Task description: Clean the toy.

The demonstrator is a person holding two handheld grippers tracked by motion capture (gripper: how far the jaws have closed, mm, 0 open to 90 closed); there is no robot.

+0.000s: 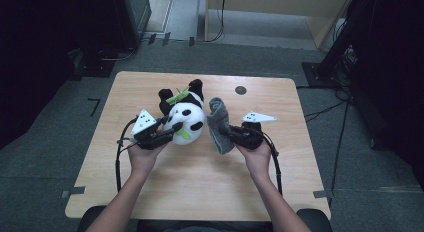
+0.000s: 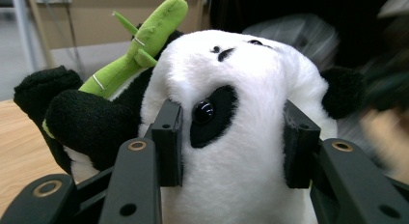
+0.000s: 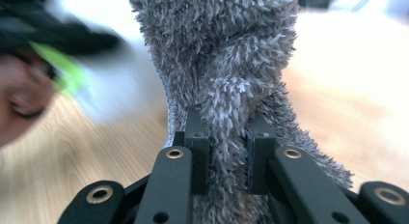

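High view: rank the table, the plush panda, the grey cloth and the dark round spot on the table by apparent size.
1. table
2. plush panda
3. grey cloth, narrower than the panda
4. dark round spot

a: what sort of place is this?

b: a lab or recording room, not a home. a lone light-wood table (image 1: 200, 187) stands on grey carpet (image 1: 45, 157), with tape marks (image 1: 73, 192) on the floor at its near corners.

a: further signs?

b: cables (image 1: 325, 111) trail over the carpet to a dark stand base (image 1: 320, 72) at right; black equipment (image 1: 132, 17) sits far left, and a pale wooden bench or cabinet (image 1: 280, 7) lines the far side.
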